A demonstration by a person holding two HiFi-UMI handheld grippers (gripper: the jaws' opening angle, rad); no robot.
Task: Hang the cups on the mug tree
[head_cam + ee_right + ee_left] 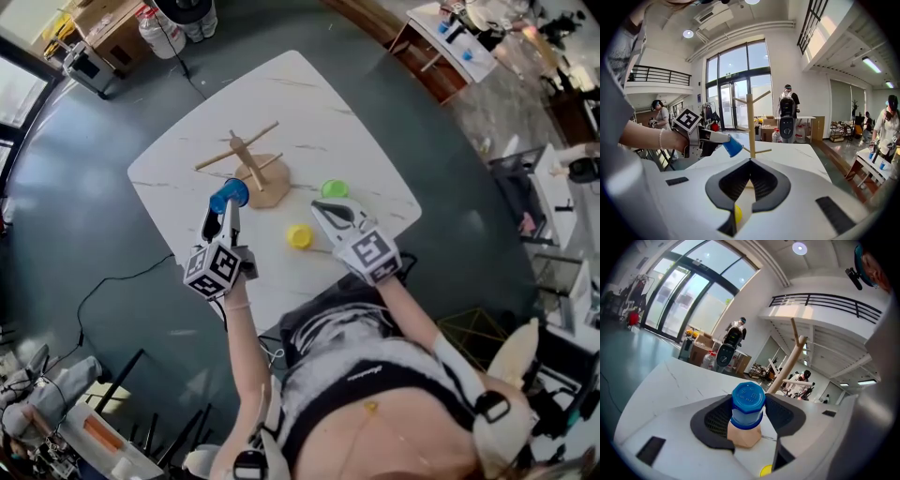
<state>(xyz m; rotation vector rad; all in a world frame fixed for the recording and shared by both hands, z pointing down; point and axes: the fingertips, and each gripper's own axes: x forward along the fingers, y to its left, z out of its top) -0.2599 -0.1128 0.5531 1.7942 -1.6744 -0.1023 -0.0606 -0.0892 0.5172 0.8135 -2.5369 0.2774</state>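
Note:
A wooden mug tree (251, 165) stands in the middle of the white marble table (178, 155), with bare pegs. My left gripper (228, 202) is shut on a blue cup (229, 195), held just left of the tree's base. In the left gripper view the blue cup (748, 405) sits between the pads, bottom facing the camera, and the tree (789, 363) rises beyond it. My right gripper (319, 208) is shut and empty, hovering between a green cup (334, 188) and a yellow cup (299, 235). The right gripper view shows the tree (750, 123) ahead and the blue cup (732, 146) to its left.
The table's near edge lies just in front of the person's body. A black cable (112, 281) runs over the dark floor at the left. Boxes and a water jug (161, 33) stand beyond the far corner. People and desks fill the room's background.

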